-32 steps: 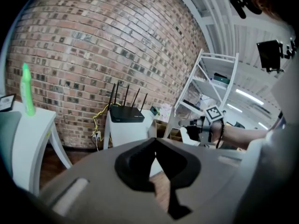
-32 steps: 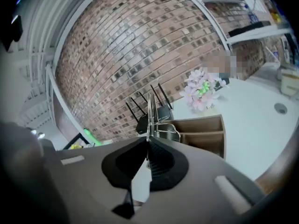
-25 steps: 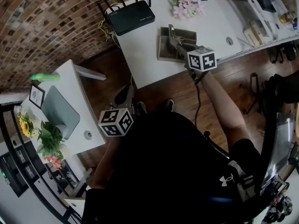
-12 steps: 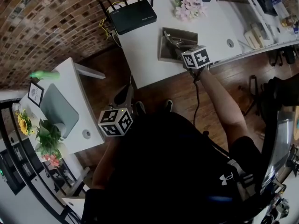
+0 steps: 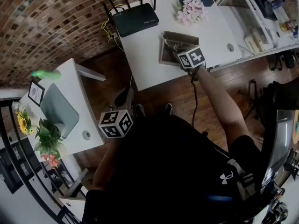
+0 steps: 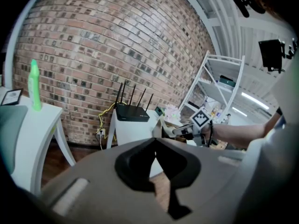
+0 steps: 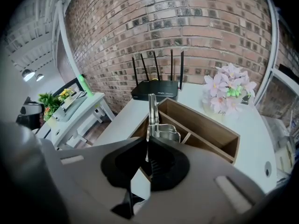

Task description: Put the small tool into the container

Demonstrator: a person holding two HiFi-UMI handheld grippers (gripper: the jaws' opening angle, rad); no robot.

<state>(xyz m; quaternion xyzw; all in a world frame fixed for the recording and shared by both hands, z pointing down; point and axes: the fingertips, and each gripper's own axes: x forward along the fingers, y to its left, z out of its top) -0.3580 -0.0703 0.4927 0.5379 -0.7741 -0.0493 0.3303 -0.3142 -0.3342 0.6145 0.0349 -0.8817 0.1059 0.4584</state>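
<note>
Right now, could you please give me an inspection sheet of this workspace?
Surface: white table, carrying everything listed below.
Job's things: metal tool held upright over the wooden box, not yet let go.
Clutter: router and pink flowers behind the box.
Grippers: right gripper fingers shut on the tool; left gripper shut, empty, low beside the person's body.
Cables: yellow cable beside the router; black cable along the right forearm.
Surroundings: brick wall; side table with a green bottle and plants.
</note>
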